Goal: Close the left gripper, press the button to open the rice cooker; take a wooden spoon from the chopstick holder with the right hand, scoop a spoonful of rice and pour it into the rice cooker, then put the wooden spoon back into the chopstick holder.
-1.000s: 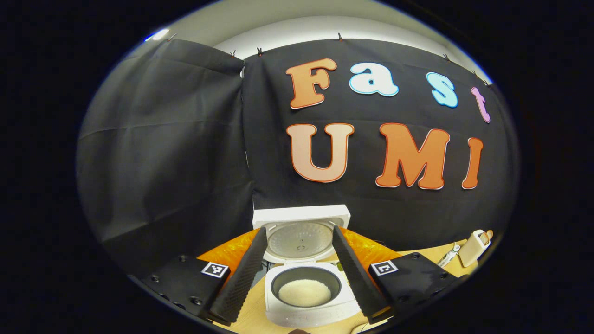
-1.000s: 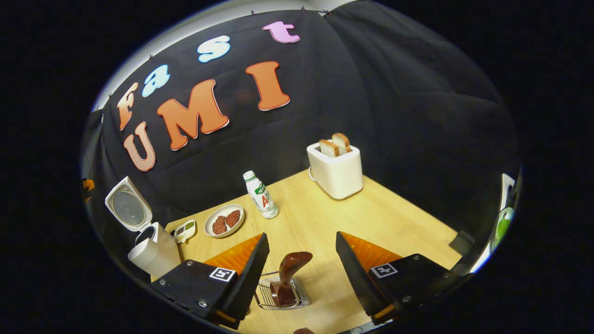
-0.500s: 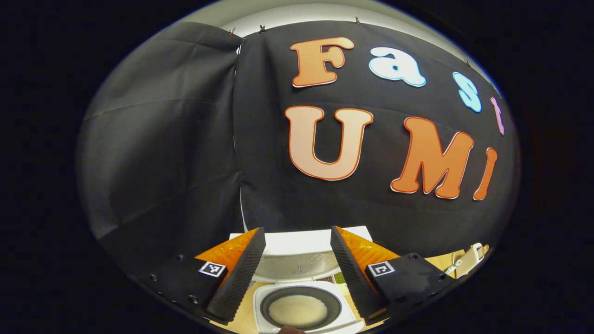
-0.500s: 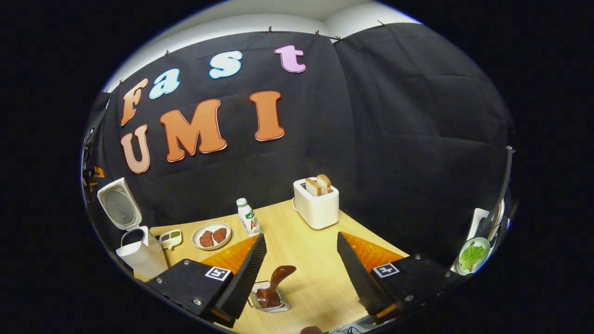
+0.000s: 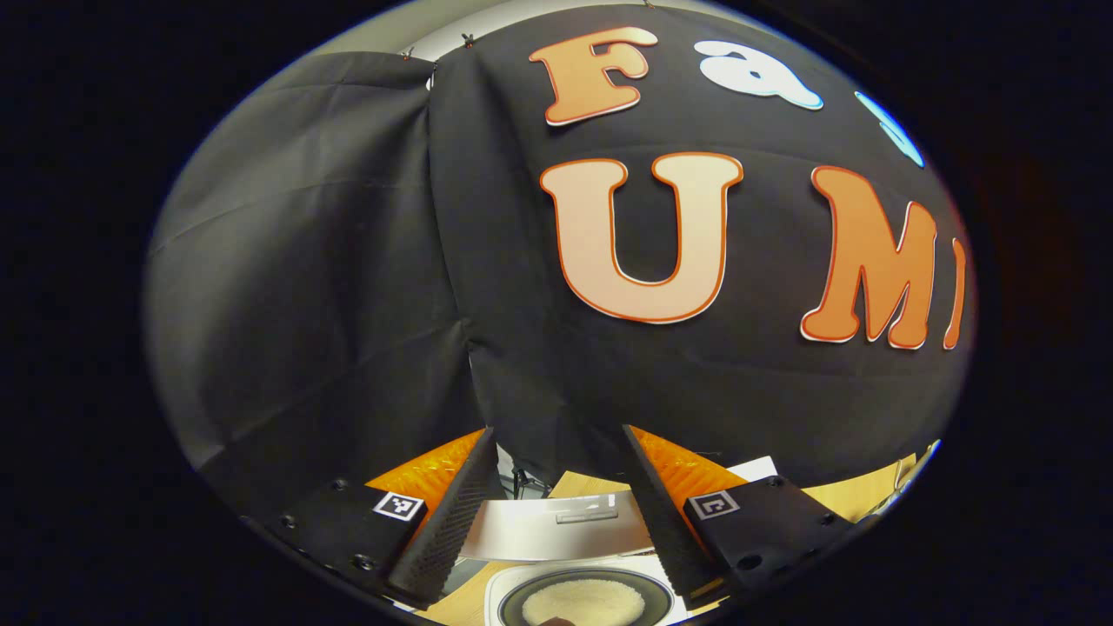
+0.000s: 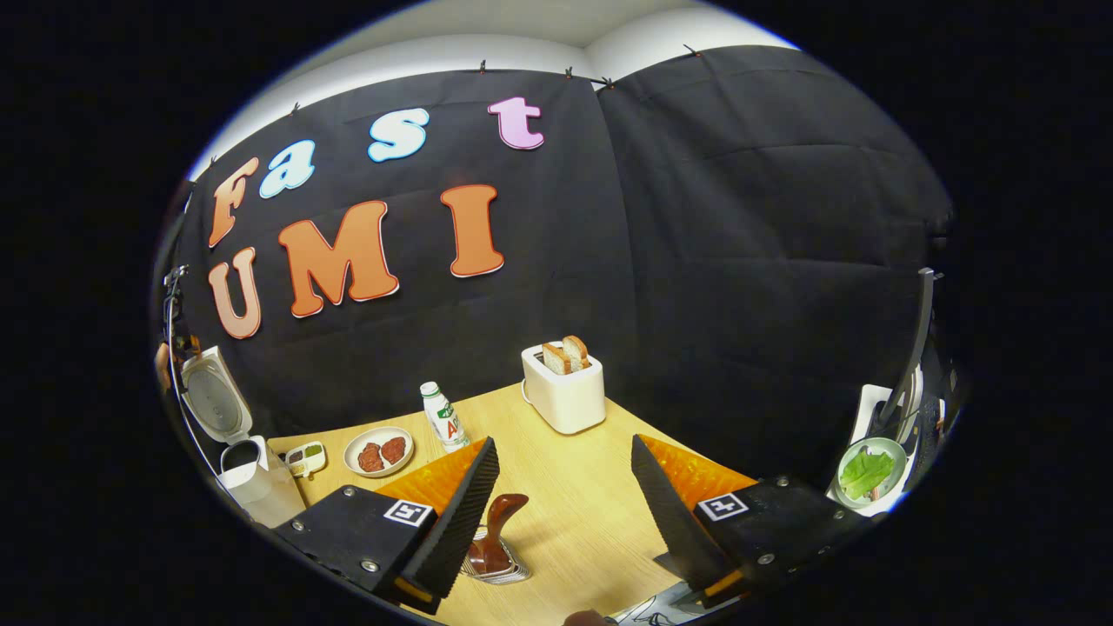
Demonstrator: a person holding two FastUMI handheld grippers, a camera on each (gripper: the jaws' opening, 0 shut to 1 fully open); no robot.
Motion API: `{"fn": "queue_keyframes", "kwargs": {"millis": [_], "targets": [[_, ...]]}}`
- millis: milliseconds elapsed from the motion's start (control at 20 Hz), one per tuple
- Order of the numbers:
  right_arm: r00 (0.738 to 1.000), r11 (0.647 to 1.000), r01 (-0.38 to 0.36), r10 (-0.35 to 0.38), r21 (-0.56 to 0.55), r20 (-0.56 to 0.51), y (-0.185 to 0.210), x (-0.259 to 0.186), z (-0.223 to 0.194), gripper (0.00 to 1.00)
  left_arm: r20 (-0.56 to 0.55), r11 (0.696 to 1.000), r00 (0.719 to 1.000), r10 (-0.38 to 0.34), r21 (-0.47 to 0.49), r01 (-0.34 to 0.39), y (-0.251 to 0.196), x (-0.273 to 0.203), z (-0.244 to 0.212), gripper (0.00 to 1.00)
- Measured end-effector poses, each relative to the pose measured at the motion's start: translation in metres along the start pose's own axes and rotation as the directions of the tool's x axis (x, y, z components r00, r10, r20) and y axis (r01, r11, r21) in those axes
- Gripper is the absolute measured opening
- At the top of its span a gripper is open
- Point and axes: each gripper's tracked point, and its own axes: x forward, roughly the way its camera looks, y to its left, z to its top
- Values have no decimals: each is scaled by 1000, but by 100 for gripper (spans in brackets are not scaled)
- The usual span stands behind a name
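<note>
In the left gripper view the white rice cooker [image 5: 500, 596] sits right below, its dark pot holding white rice [image 5: 581, 600]. Its raised lid [image 5: 556, 530] stands between the open fingers of my left gripper [image 5: 557, 432], which hovers above the cooker and holds nothing. In the right gripper view a brown wooden spoon [image 6: 500, 517] stands in a wire chopstick holder [image 6: 500, 569] on the wooden table [image 6: 600, 522]. My right gripper [image 6: 564, 440] is open above it, apart from the spoon. The open rice cooker [image 6: 248, 474] is at the far left.
Along the back of the table stand a white toaster [image 6: 563, 387] with bread slices, a small bottle [image 6: 443, 416], a plate of brown food [image 6: 378, 452] and a small sauce dish [image 6: 306, 456]. A bowl of greens [image 6: 869, 469] sits off to the right.
The left gripper has moved forward over the cooker, which slid down that view. The right gripper has drawn back from the holder, where the spoon stays. Both stayed open.
</note>
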Motion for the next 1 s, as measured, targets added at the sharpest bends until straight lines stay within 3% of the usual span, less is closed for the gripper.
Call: {"fn": "queue_keyframes", "kwargs": {"millis": [150,450,800,850,900,1000], "targets": [[1000,1000,10,-10,-12,0,-8,1,-2,95,4,1000,1000,-28,3,28,-7,5,-3,95],[998,1000,-8,8,2,-63,-11,6,-24,95,-110,993,987,-114,-49,109,-22,-9,-21,96],[993,995,-101,100,-22,-70,8,22,-17,95,-334,978,926,-175,-165,126,-34,-75,-84,97],[990,993,-118,116,-22,-76,12,27,-17,95,-363,978,915,-177,-172,121,-34,-84,-101,92],[987,990,-138,136,-23,-81,17,29,-17,95,-383,977,906,-178,-179,116,-35,-94,-111,97],[982,984,-172,168,-43,-80,23,34,-14,95,-415,976,890,-186,-182,119,-39,-109,-131,97]]}}
